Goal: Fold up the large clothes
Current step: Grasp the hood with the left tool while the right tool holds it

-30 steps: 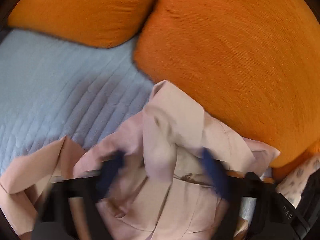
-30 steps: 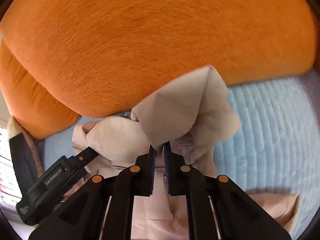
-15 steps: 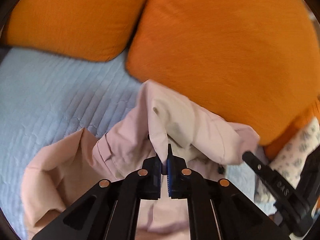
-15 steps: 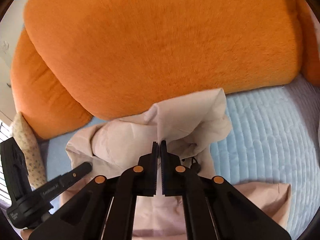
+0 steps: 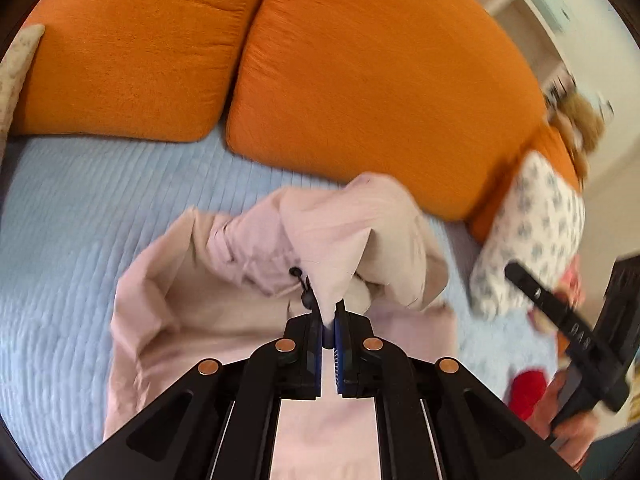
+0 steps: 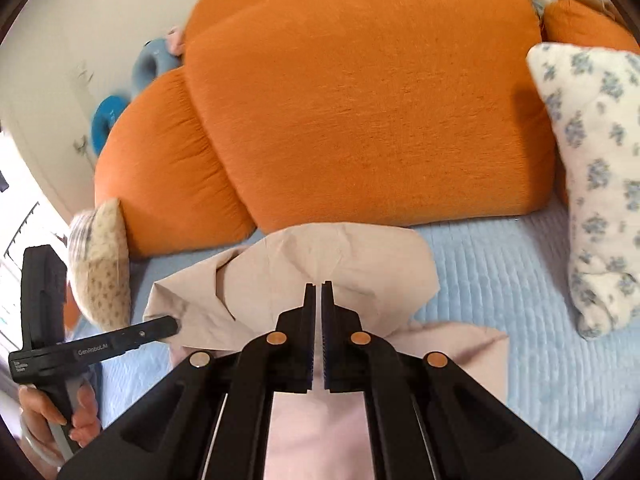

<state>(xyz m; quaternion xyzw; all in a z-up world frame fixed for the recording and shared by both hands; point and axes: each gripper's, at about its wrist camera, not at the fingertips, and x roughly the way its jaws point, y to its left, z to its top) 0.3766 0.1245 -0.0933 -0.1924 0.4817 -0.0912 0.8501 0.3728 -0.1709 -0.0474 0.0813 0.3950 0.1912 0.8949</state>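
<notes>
Pink garment [image 5: 328,240] pinched between both grippers' jaws — lifted.

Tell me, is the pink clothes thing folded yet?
Not yet. The left gripper and right gripper are each shut on the pink garment, holding up its top edge. It's bunched and wrinkled on the blue bedspread below the orange cushions. No neat fold shows; spreading and folding remain.
</notes>
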